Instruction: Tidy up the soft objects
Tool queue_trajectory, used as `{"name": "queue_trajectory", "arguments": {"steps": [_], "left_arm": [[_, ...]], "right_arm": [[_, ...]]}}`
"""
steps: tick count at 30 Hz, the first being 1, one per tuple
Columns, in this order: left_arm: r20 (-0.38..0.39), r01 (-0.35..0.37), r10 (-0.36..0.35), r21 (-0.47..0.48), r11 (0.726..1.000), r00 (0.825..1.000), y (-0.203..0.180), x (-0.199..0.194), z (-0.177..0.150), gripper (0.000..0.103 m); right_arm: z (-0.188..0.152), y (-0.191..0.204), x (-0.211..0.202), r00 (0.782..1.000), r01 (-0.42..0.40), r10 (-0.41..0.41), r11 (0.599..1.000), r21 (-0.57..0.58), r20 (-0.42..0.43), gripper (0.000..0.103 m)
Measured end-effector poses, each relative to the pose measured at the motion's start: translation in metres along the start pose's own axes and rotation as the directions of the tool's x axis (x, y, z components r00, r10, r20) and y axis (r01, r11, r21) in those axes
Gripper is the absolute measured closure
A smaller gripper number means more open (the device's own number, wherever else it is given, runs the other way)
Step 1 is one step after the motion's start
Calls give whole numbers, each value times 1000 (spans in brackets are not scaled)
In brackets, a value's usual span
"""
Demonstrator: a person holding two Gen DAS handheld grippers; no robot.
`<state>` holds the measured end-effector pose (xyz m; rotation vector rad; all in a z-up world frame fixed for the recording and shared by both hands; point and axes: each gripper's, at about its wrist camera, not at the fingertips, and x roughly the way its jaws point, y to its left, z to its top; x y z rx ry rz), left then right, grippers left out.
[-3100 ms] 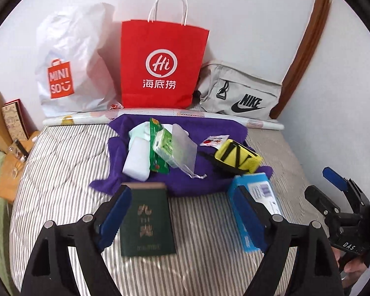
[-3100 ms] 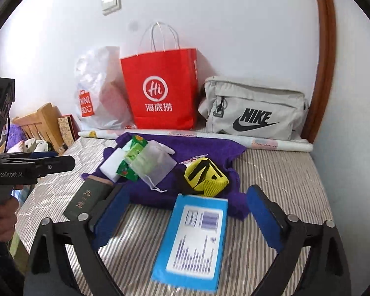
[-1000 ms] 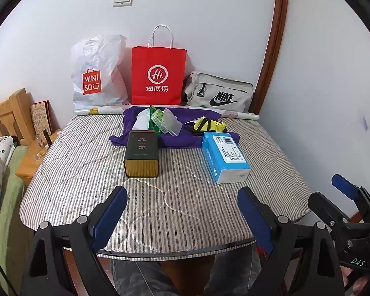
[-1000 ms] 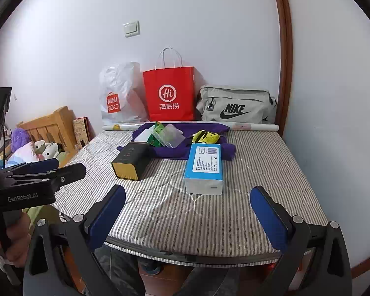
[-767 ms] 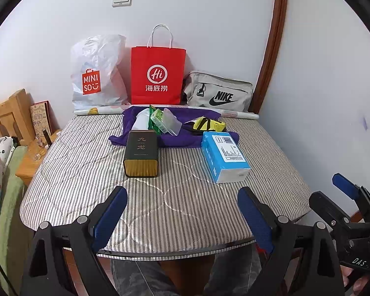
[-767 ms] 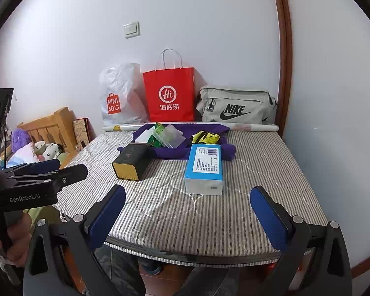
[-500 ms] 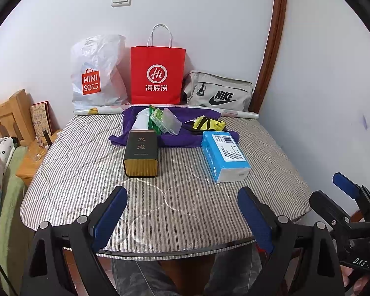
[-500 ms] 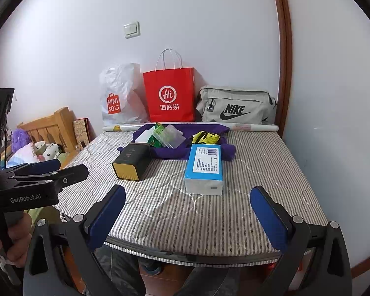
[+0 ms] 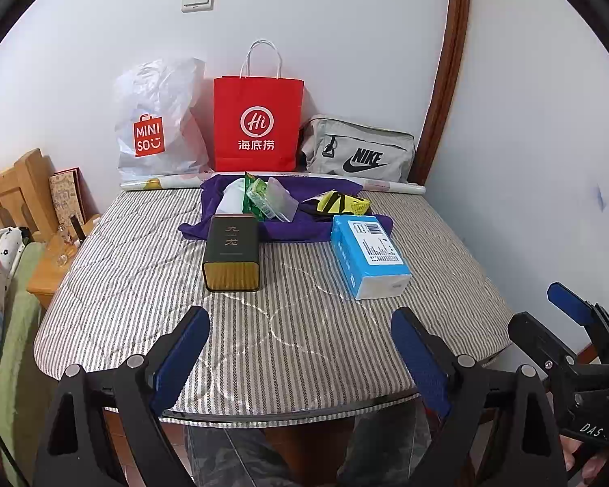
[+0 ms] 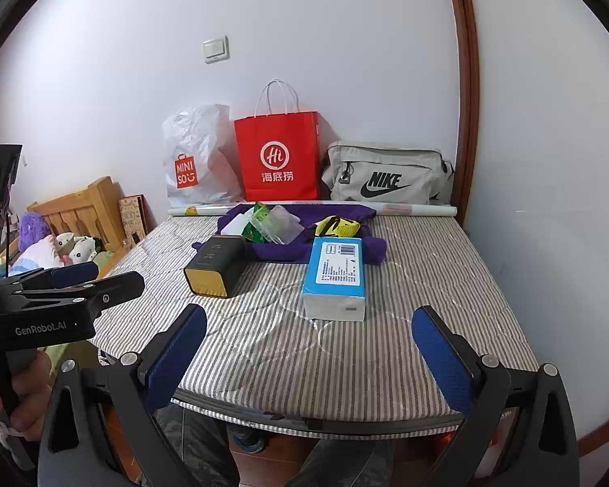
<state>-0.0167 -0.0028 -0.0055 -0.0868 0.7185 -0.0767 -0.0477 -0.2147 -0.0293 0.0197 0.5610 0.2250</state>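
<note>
Both tools are held back past the near edge of the bed (image 9: pixel 142 251), nothing gripped: the left tool (image 9: pixel 300 359) is spread wide, and the right tool (image 10: pixel 308 359) is spread wide too.

The soft stuff is piled on a purple cloth (image 9: pixel 304 227) at the far edge, just in front of the bags. On it a white pack (image 9: pixel 231 199), a green packet (image 9: pixel 255 199), a clear pouch (image 9: pixel 282 203) and a yellow-black mesh thing (image 9: pixel 343 203) can be made out, though what that last one is can't really be told from here. A dark tin (image 9: pixel 231 253) and a blue tissue pack (image 9: pixel 369 255) sit mid-bed, touching the cloth's near hem.

For the next step, a long reach is probably needed, so the tin and tissue pack should be gone around or cleared first. Soft items are best pinched at a bunched fold, not a flat face, and lifted slowly so the cloth isn't dragged along.

Containers: a Miniso bag (image 9: pixel 158 121), a red bag (image 9: pixel 258 121) and a Nike bag (image 9: pixel 361 154) are lined up along the wall. Their contents can't be seen.
</note>
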Motion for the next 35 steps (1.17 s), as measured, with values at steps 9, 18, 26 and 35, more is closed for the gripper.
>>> {"name": "queue_trajectory", "arguments": {"steps": [9, 18, 26, 35], "left_arm": [[0, -1, 1, 1, 1000, 1000, 0, 0, 0, 12], [0, -2, 2, 3, 1000, 1000, 0, 0, 0, 12], [2, -1, 1, 7, 1000, 1000, 1, -2, 0, 12], [6, -2, 2, 12, 1000, 1000, 1, -2, 0, 12]], "right_arm": [[0, 1, -3, 1000, 1, -1, 1000, 5, 3, 3], [0, 1, -3, 1000, 2, -2, 1000, 5, 5, 3], [-1, 1, -4, 1000, 7, -7, 1000, 4, 7, 3], [-1, 1, -4, 1000, 9, -9, 1000, 1, 8, 3]]}}
